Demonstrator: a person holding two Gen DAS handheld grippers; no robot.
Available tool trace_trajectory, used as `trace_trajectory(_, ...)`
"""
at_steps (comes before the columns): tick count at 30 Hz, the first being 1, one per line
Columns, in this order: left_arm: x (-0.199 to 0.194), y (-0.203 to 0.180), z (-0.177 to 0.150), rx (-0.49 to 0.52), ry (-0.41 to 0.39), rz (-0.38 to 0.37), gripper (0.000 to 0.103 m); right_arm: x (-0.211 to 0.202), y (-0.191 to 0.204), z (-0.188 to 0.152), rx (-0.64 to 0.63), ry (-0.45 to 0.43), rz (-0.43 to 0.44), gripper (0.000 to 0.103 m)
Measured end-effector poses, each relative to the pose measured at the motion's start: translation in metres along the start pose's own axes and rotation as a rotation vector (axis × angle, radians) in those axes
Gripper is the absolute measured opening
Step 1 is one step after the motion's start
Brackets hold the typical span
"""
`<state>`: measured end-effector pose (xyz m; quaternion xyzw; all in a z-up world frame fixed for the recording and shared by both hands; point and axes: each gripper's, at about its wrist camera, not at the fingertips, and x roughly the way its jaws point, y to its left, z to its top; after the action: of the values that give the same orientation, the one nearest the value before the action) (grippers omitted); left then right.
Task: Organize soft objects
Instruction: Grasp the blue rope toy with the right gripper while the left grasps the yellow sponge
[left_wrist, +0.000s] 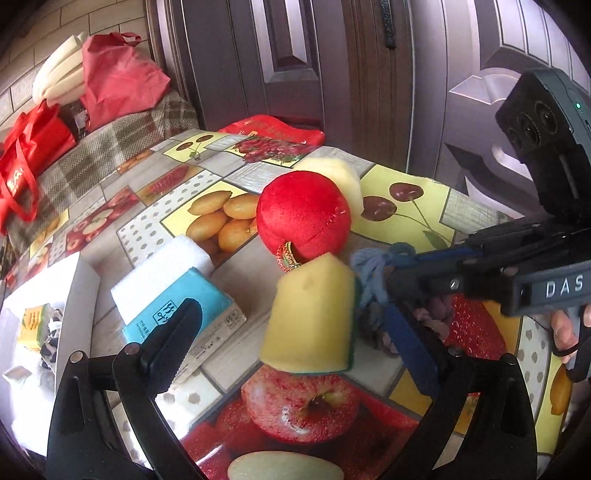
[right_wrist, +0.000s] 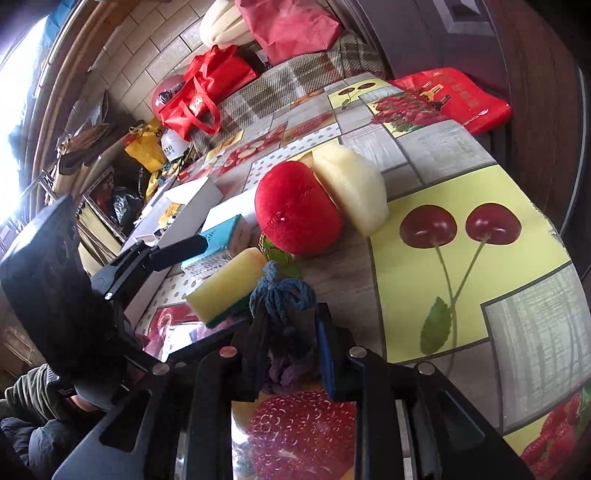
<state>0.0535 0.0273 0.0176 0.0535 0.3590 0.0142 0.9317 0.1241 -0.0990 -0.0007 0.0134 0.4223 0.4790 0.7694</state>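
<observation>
A yellow sponge with a green scouring side (left_wrist: 310, 317) (right_wrist: 225, 288) lies on the fruit-print table between the wide-apart fingers of my open left gripper (left_wrist: 295, 339). A red plush apple (left_wrist: 303, 218) (right_wrist: 299, 214) and a pale yellow sponge (left_wrist: 343, 177) (right_wrist: 351, 188) sit behind it. My right gripper (right_wrist: 291, 332) (left_wrist: 391, 288) is shut on a blue and purple knotted rope toy (right_wrist: 280, 295) (left_wrist: 373, 269), right beside the sponge. A white sponge (left_wrist: 162, 266) and a blue tissue pack (left_wrist: 177, 314) (right_wrist: 225, 229) lie to the left.
A white open box (left_wrist: 70, 295) (right_wrist: 184, 206) with packets stands at the table's left edge. Red bags (left_wrist: 22, 166) (right_wrist: 207, 96) and a checked cloth (left_wrist: 110, 144) lie beyond the table. A red bag (right_wrist: 454, 96) rests at the far edge by dark doors (left_wrist: 295, 55).
</observation>
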Motion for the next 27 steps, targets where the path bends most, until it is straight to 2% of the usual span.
trace_trajectory(2,0.003,0.002,0.0,-0.005,0.016,-0.007,0.1,-0.011,-0.007,-0.003,0.015,-0.026,-0.041,0.015)
trace_trajectory(4,0.009,-0.004,0.001,0.022,0.041,-0.012,0.094,-0.02,-0.019,-0.008,0.051,-0.038,-0.055,0.015)
trace_trajectory(6,0.011,-0.016,0.002,0.079,0.043,-0.007,0.089,-0.022,-0.025,-0.012,0.078,-0.034,-0.044,0.015)
trace_trajectory(8,0.013,-0.027,0.003,0.127,0.047,-0.003,0.088,-0.021,-0.025,-0.014,0.085,-0.029,-0.024,0.015)
trace_trajectory(10,0.017,-0.03,0.004,0.146,0.057,-0.002,0.084,-0.021,-0.021,-0.013,0.069,-0.025,-0.033,0.015)
trace_trajectory(12,0.019,-0.027,0.005,0.126,0.062,-0.035,0.036,-0.02,-0.021,-0.013,0.07,-0.023,-0.034,0.015)
trace_trajectory(16,0.012,-0.013,0.004,0.062,0.038,-0.06,0.035,-0.033,-0.026,-0.017,0.106,-0.082,-0.041,0.015)
trace_trajectory(17,0.006,-0.009,0.003,0.041,0.013,-0.066,0.034,-0.039,-0.029,-0.018,0.12,-0.111,-0.042,0.012)
trace_trajectory(21,-0.027,0.005,-0.008,-0.03,-0.105,-0.089,0.034,-0.066,-0.023,-0.024,0.117,-0.264,-0.005,0.012)
trace_trajectory(27,-0.083,0.027,-0.042,-0.087,-0.247,-0.011,0.035,-0.074,0.026,-0.02,-0.014,-0.358,0.003,0.012)
